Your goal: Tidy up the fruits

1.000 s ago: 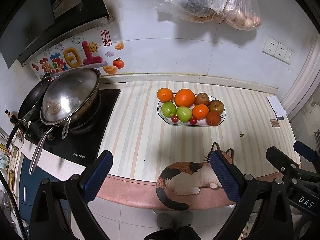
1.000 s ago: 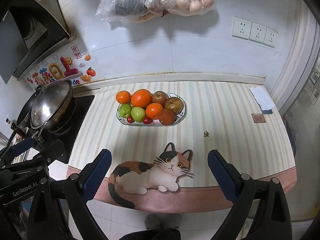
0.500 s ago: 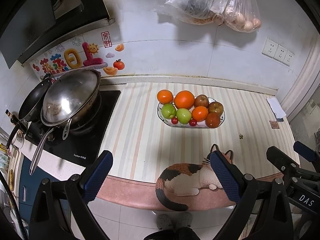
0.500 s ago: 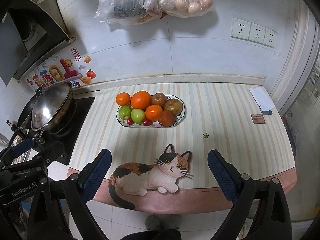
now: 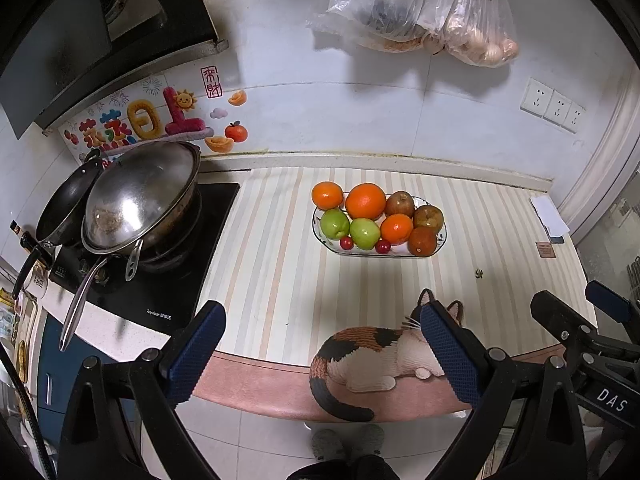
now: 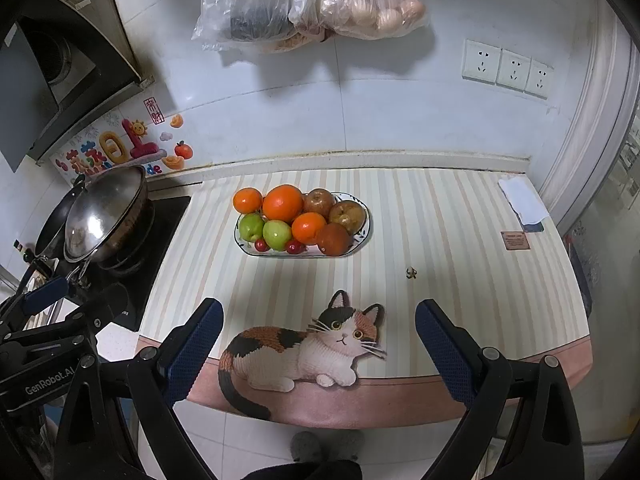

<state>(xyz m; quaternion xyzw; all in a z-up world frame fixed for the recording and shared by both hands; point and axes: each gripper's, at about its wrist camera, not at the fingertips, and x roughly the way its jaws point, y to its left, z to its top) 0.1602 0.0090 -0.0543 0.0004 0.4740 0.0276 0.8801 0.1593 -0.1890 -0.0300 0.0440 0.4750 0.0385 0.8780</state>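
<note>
All the fruits (image 5: 376,218) sit piled in the plate (image 5: 442,236) far across the counter (image 5: 272,264), my left claw (image 5: 320,354) and right claw (image 6: 318,354) both spread apart, empty.

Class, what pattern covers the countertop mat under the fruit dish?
Pale cream and beige stripes on the mat, clearest in the right wrist view.

The left gripper (image 5: 322,354) hung with its jaws spread wide and nothing between them. The right gripper (image 6: 318,350) was likewise wide apart and empty. The two were level, side by side, each visible at the edge of the other's view.
</note>
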